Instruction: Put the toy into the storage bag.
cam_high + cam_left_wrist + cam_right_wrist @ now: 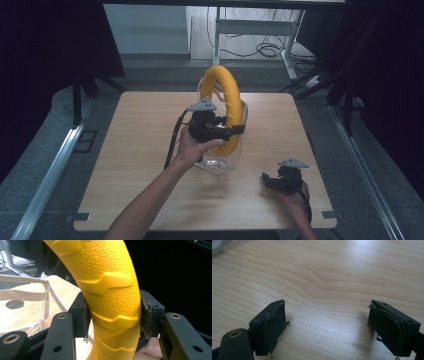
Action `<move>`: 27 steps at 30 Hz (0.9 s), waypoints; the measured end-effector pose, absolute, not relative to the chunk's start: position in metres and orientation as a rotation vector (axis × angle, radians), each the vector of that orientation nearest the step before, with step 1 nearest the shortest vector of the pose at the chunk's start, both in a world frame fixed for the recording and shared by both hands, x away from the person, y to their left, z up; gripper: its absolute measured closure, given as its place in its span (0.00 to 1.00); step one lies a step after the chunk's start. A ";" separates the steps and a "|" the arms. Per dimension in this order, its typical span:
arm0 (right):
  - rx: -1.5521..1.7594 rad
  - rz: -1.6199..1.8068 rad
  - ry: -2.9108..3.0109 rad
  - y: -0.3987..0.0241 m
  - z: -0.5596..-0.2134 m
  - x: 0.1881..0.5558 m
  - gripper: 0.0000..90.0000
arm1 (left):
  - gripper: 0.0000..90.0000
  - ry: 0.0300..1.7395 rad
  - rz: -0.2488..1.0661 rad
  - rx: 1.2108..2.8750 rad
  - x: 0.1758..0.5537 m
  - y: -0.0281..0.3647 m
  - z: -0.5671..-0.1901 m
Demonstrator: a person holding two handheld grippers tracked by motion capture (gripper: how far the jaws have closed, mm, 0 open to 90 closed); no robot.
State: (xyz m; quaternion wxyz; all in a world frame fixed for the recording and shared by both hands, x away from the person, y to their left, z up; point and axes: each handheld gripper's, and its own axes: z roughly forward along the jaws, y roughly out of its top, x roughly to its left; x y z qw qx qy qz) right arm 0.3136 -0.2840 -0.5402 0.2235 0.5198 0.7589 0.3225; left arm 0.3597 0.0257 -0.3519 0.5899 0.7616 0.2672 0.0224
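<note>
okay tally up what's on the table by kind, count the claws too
Yellow ring: 1, clamped in the left claw
Clear plastic bag: 1, under the ring
Claws: 2, the left one and the right claw, which is open over the wooden table
Total: 4

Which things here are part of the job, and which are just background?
In the job:
- yellow ring, clamped by the left gripper
- clear bag under it

Background:
- right gripper, open, idle on the table
- desk frame and cables behind
</note>
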 end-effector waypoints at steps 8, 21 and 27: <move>1.435 0.890 2.095 -0.284 -0.540 0.314 0.16 | 0.55 0.627 0.057 1.779 0.361 0.026 -0.360; 1.434 0.888 2.094 -0.284 -0.540 0.314 0.16 | 0.55 0.661 0.052 1.812 0.361 0.027 -0.381; 1.434 0.888 2.095 -0.284 -0.540 0.314 0.16 | 0.55 0.679 0.043 1.826 0.360 0.027 -0.393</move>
